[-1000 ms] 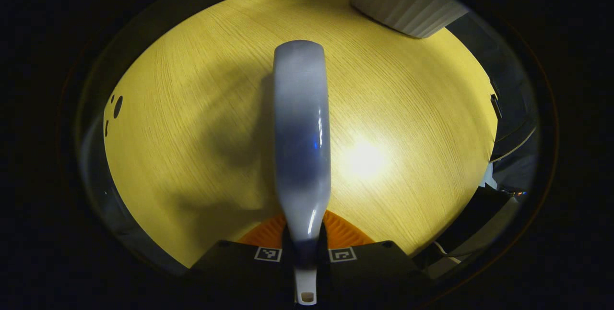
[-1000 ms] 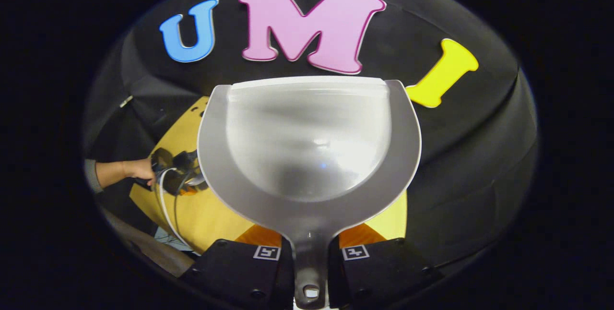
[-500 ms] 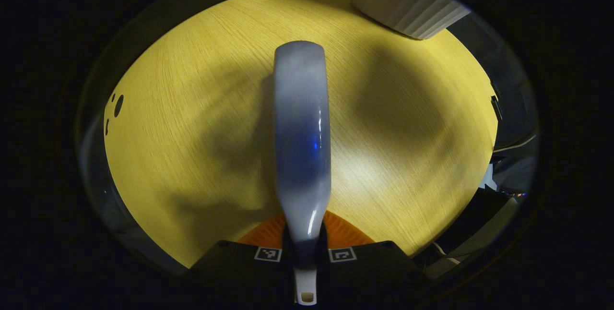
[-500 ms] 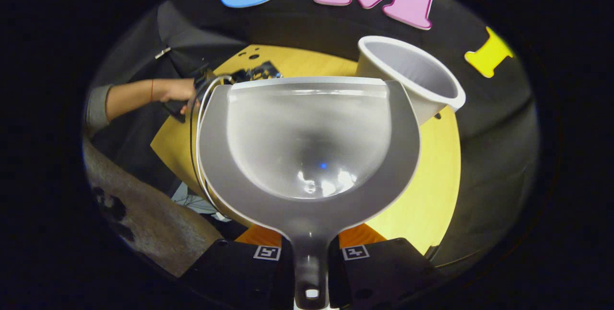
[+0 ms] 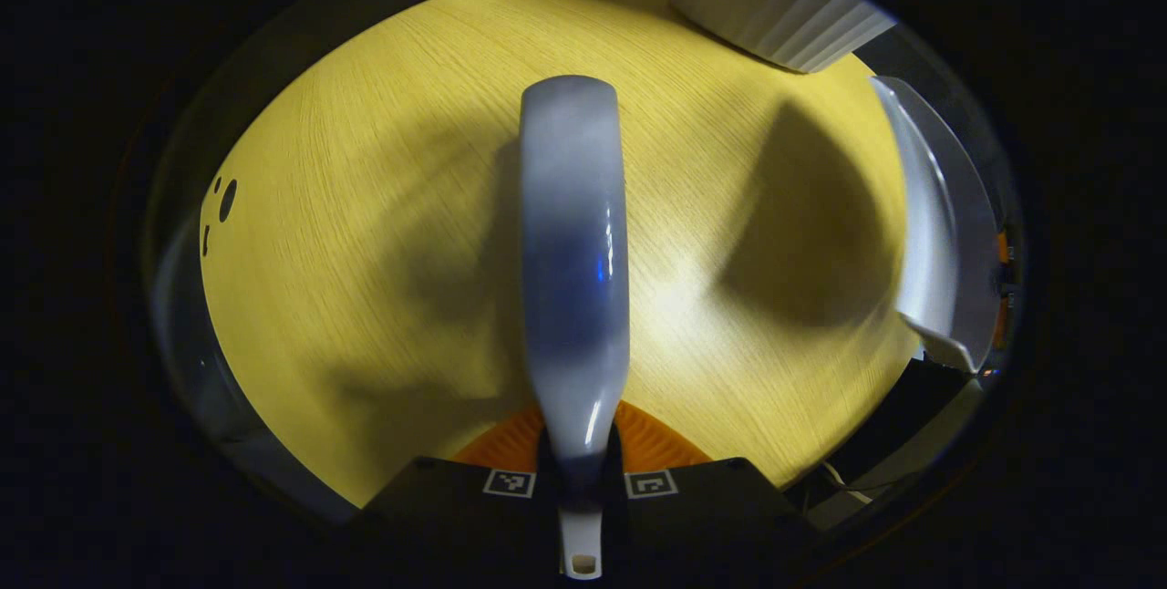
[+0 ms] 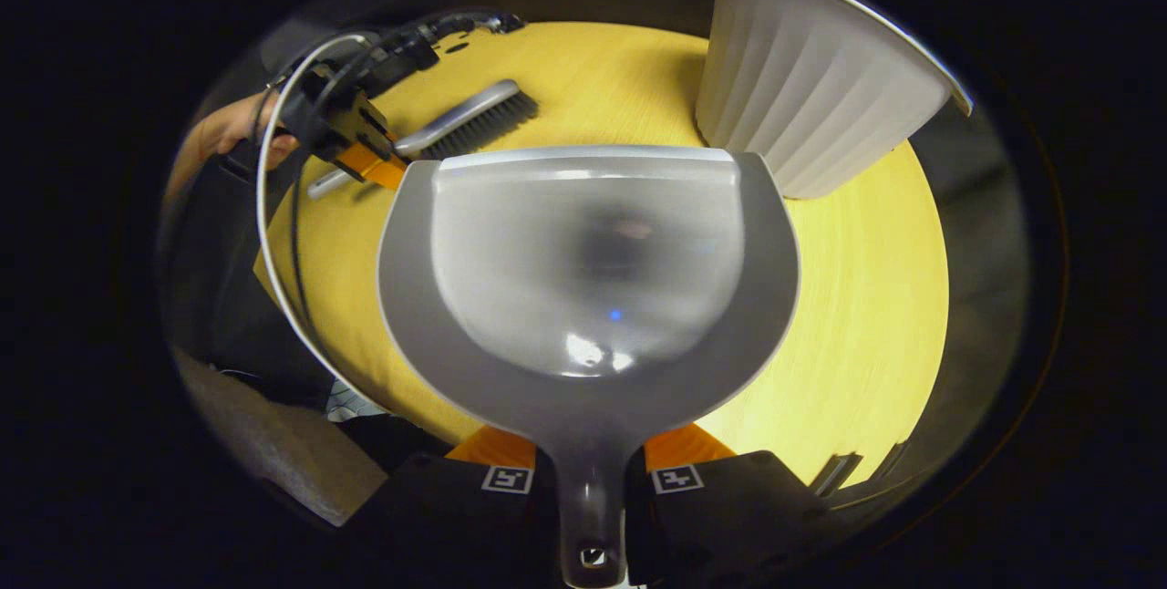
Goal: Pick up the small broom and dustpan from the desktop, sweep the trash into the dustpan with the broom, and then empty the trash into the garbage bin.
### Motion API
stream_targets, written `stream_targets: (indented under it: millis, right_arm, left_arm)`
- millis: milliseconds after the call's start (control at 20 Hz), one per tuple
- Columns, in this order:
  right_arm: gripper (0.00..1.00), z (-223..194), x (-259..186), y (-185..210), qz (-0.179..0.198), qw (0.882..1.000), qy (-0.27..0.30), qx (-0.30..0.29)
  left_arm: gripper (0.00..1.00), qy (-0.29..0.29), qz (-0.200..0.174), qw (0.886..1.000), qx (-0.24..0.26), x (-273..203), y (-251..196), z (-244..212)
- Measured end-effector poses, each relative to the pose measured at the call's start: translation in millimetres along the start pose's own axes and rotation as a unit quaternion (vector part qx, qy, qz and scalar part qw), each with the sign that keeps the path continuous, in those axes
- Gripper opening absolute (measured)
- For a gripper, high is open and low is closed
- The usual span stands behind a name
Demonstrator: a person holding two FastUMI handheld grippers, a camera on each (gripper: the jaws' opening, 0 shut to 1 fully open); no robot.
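My left gripper (image 5: 581, 457) is shut on the handle of the small grey broom (image 5: 573, 252), which points forward low over the yellow desktop (image 5: 365, 233). In the right gripper view that broom (image 6: 469, 122) lies almost flat with dark bristles down, held by the left gripper (image 6: 365, 156) and a hand (image 6: 223, 129). My right gripper (image 6: 591, 466) is shut on the handle of the grey dustpan (image 6: 588, 279), whose scoop looks empty and hangs over the desk. The dustpan (image 5: 939, 224) stands at the right edge of the left gripper view. The ribbed white garbage bin (image 6: 811, 97) stands at the far right of the desk.
The bin (image 5: 775, 10) is at the top right in the left gripper view. Small dark holes (image 5: 222, 201) mark the desktop near its left edge. A white cable (image 6: 273, 233) loops from the left gripper past the desk's near-left edge. I see no trash on the wood.
The right gripper has tipped the dustpan down from facing the wall to over the desk beside the bin. The dustpan and its shadow have entered the left gripper view. The broom has held still.
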State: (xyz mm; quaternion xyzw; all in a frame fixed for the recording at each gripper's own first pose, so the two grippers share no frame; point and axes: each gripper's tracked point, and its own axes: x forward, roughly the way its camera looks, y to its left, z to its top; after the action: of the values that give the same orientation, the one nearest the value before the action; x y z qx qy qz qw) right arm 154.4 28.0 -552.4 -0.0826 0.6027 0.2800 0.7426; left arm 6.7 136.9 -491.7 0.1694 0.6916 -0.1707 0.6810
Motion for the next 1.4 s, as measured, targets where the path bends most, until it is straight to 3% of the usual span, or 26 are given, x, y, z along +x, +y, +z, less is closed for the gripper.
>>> stream_targets:
  millis: [50, 100, 150, 550, 750, 800, 850, 900, 1000, 1400]
  right_arm:
    - [0.32, -4.0, 7.3, -5.4, -0.01, 1.0, 0.008, -0.01]
    - [0.26, -8.6, 14.0, -8.1, -0.016, 1.0, 0.017, -0.018]
    - [0.33, -11.8, 21.0, -9.8, -0.022, 0.999, 0.023, -0.023]
    - [0.38, -15.9, 32.9, -4.6, -0.007, 0.999, 0.024, -0.036]
    - [0.49, -9.8, 29.7, -3.7, 0.013, 1.0, 0.008, -0.017]
    - [0.63, -9.9, 27.0, -3.2, 0.016, 1.0, 0.005, -0.016]
    - [0.71, -10.1, 23.9, -4.9, 0.014, 1.0, 0.001, -0.017]
    - [0.96, -11.0, 21.9, -2.0, 0.02, 1.0, -0.001, -0.02]
    - [0.97, -13.1, 19.1, 0.0, 0.028, 0.999, -0.007, -0.022]
    - [0.99, 4.4, -27.0, 3.5, 0.061, 0.995, -0.071, 0.021]
  left_arm:
    - [0.21, 0.001, 0.002, 1.0, -0.002, 0.7, -0.7, 0.4]
    - [0.21, 0.001, 0.005, 1.0, -0.004, 0.9, -1.4, 0.5]
    - [0.21, 0.001, 0.007, 1.0, -0.006, 0.3, -1.3, 0.1]
    - [0.24, 0.016, 0.03, 0.999, -0.005, 1.5, 0.4, -2.2]
    - [0.29, 0.029, 0.045, 0.999, -0.012, -2.8, 1.2, -11.4]
    - [0.36, 0.032, 0.056, 0.998, -0.008, -6.7, 4.2, -16.0]
    - [0.54, 0.031, 0.066, 0.997, -0.002, -10.5, 7.7, -20.7]
    - [0.71, 0.027, 0.073, 0.997, 0.001, -15.2, 8.8, -24.1]
    - [0.9, 0.01, 0.085, 0.996, 0.005, -27.9, 8.8, -23.9]
    - [0.93, -0.096, 0.124, 0.987, 0.023, -106.0, -3.7, -19.6]
